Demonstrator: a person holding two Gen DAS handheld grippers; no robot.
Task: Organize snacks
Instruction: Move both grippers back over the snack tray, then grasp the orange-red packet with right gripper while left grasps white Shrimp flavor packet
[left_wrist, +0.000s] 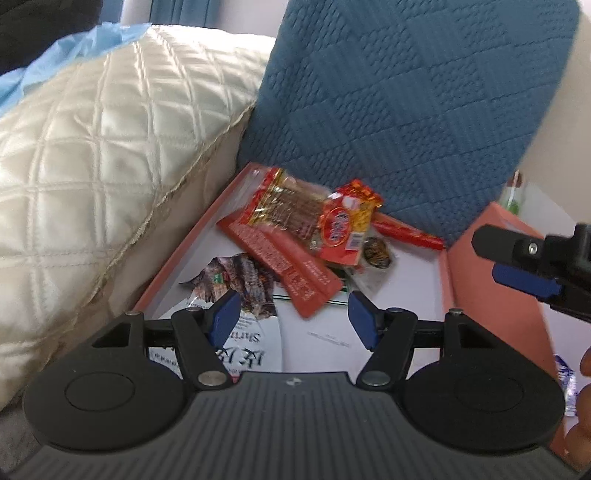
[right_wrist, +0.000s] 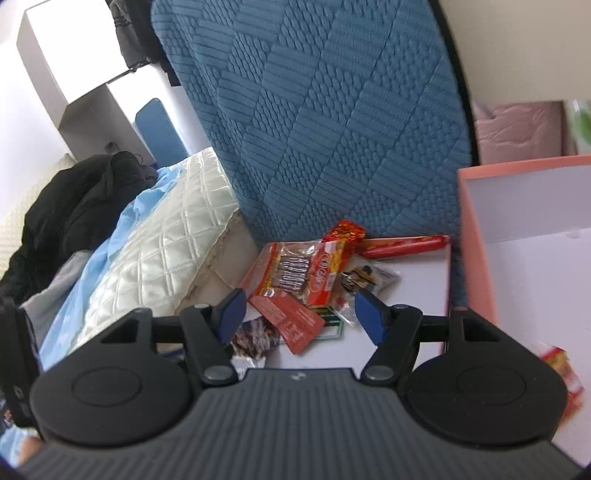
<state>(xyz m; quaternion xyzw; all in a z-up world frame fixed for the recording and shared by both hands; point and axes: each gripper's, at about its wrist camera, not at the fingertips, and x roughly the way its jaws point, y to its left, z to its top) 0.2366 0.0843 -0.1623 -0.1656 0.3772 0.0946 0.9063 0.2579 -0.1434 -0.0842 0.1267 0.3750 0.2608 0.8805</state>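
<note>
Left wrist view first: the left gripper (left_wrist: 291, 319) has its blue fingers (left_wrist: 225, 317) spread apart with nothing between them, poised over an open salmon-edged box (left_wrist: 177, 254) whose white floor holds the snack pile. At about 12 o'clock from the fingers lie a clear-windowed red and gold packet (left_wrist: 284, 206), a small red and yellow packet (left_wrist: 343, 229), a long red flat packet (left_wrist: 284, 262) and a red sausage stick (left_wrist: 406, 230) against the blue quilted cushion (left_wrist: 406, 92); a dark printed packet (left_wrist: 236, 280) sits just by the 10 o'clock finger. The right gripper (left_wrist: 524, 266) enters at 3 o'clock, its opening not readable here. A cream quilted pillow (left_wrist: 110, 147) presses on the box at 9 o'clock. Right wrist view: the right gripper (right_wrist: 299, 314) is likewise open and empty above the same pile, the long red flat packet (right_wrist: 291, 321) nearest; a second salmon box (right_wrist: 517, 221) stands at 2 o'clock. Both grippers aim at one overlapping heap, so they could collide, or one pinch could drag up several slippery wrappers together and spill them.
</note>
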